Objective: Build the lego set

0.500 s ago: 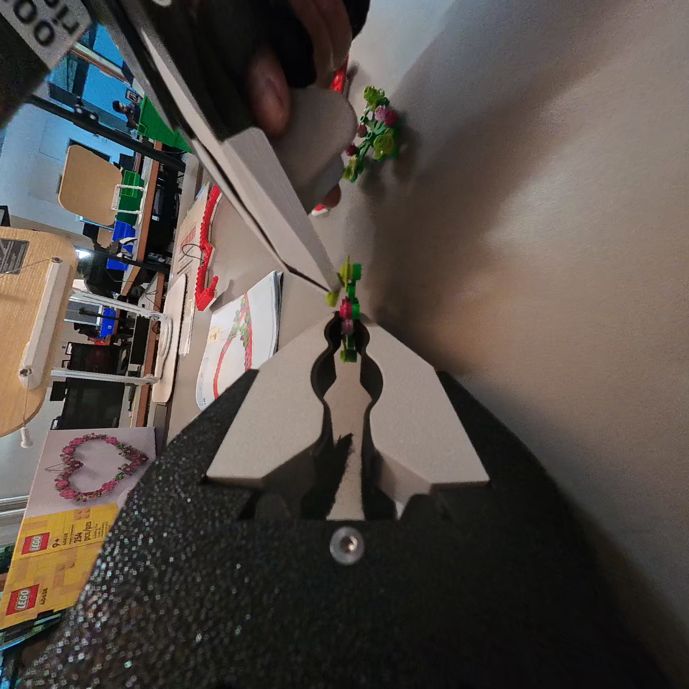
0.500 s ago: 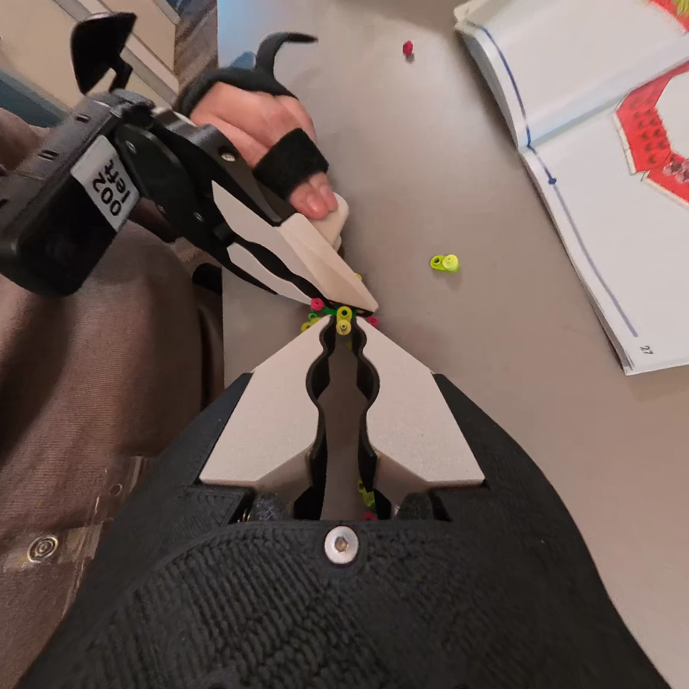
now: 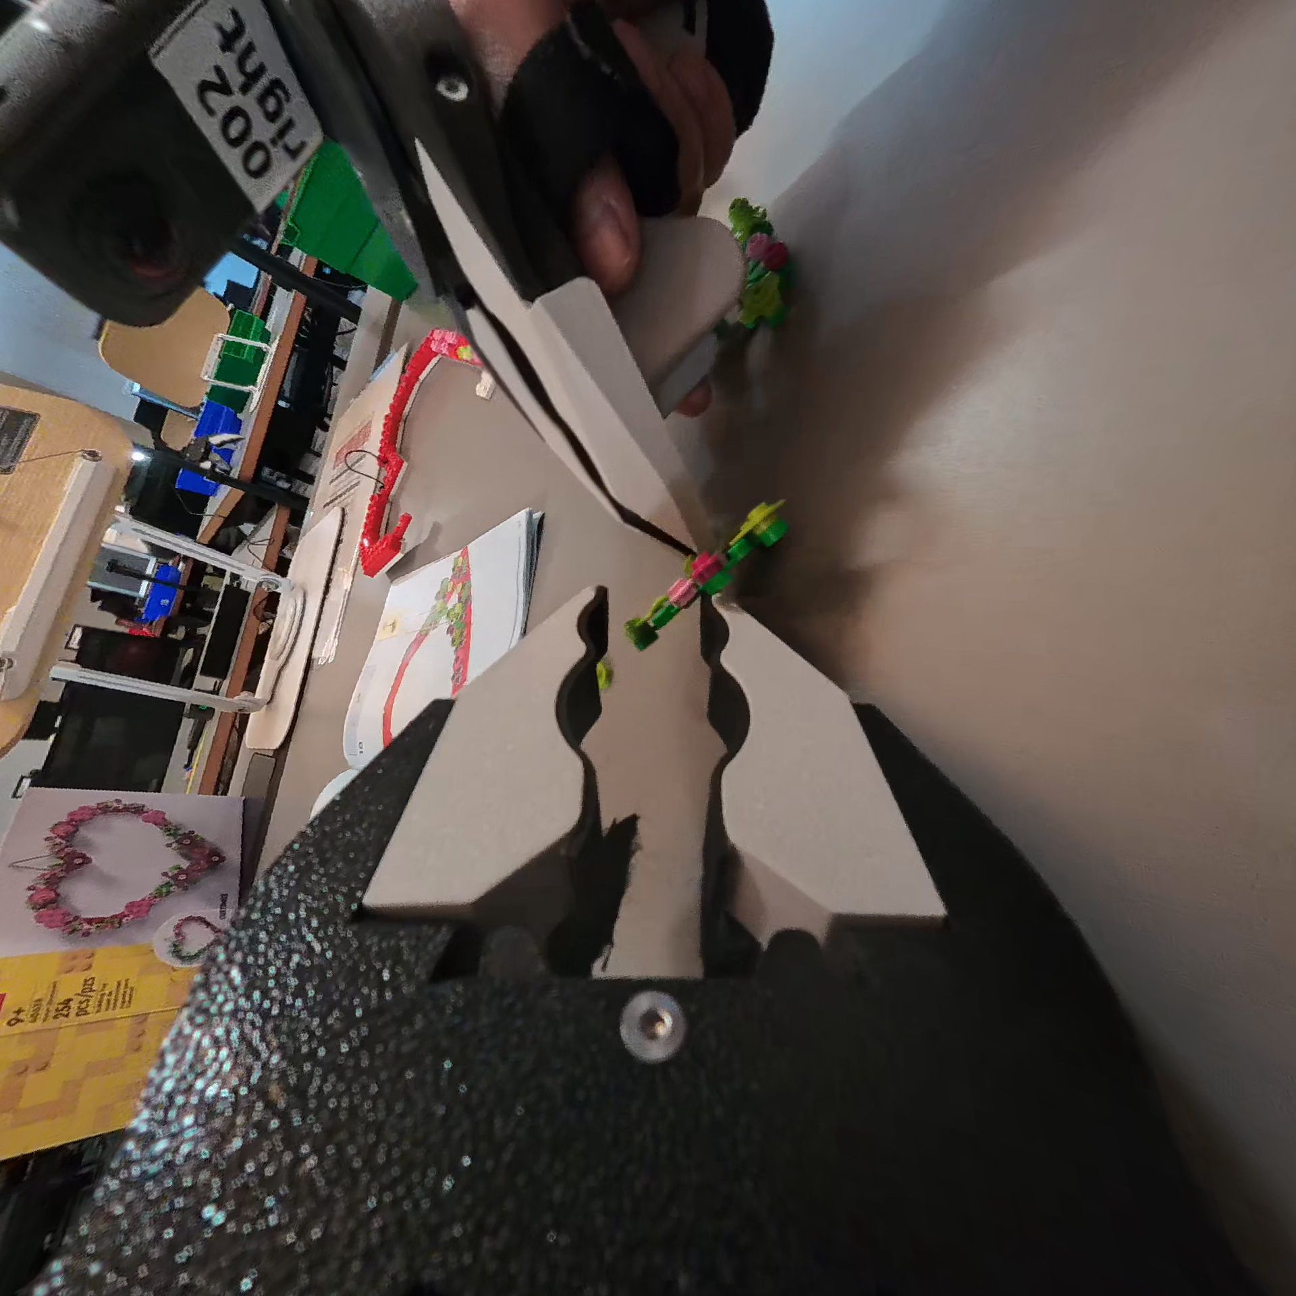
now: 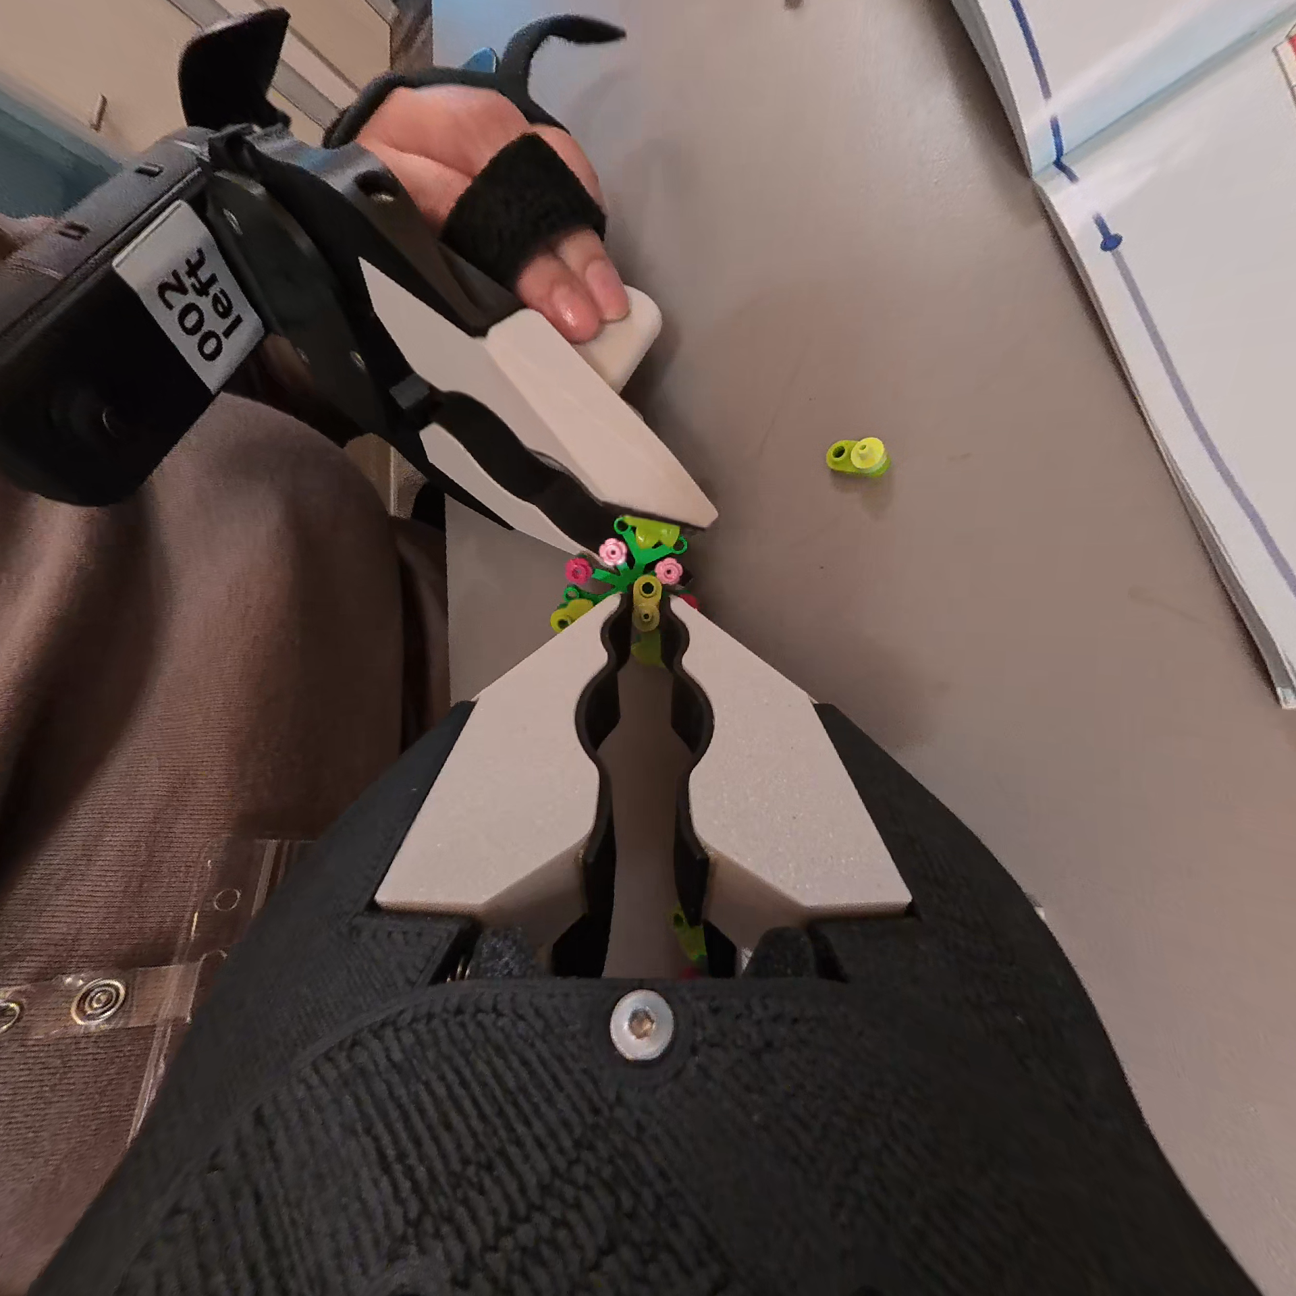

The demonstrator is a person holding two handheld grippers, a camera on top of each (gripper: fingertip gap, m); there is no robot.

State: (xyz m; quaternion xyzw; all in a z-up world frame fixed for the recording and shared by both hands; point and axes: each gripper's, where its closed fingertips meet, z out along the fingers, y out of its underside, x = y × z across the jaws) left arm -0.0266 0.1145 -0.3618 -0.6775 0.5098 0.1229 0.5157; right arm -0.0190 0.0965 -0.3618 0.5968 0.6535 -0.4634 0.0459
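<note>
Pinching down with my right gripper (image 4: 645, 609), I have its fingers narrowed onto a small olive-yellow two-hole piece (image 4: 646, 599), which sits at the centre of the green flower sprig (image 4: 626, 569). My left gripper (image 3: 652, 606) stands partly open in its own view, jaws apart. In the right wrist view its tips bracket the lime leaf at the sprig's far end, though I cannot tell whether they truly bear on it. The sprig hangs between the two tools, just above the grey table (image 4: 876, 294).

I judge the step in hand to be dressing this sprig: seating the olive piece among the pink blossoms. The next move calls for a steady brace on the left and a straight, gentle press from the right, since the thin stems look apt to flex or twist out.

The right wrist view alone shows a spare lime piece (image 4: 858, 457) lying apart on the table, and the sprig's branching from above. The left wrist view alone shows the sprig edge-on, a second finished sprig (image 3: 761, 270) beyond my right hand (image 3: 631, 140), the red heart frame (image 3: 393, 449), the open instruction booklet (image 3: 456, 624) and the set's box (image 3: 91, 947).
</note>
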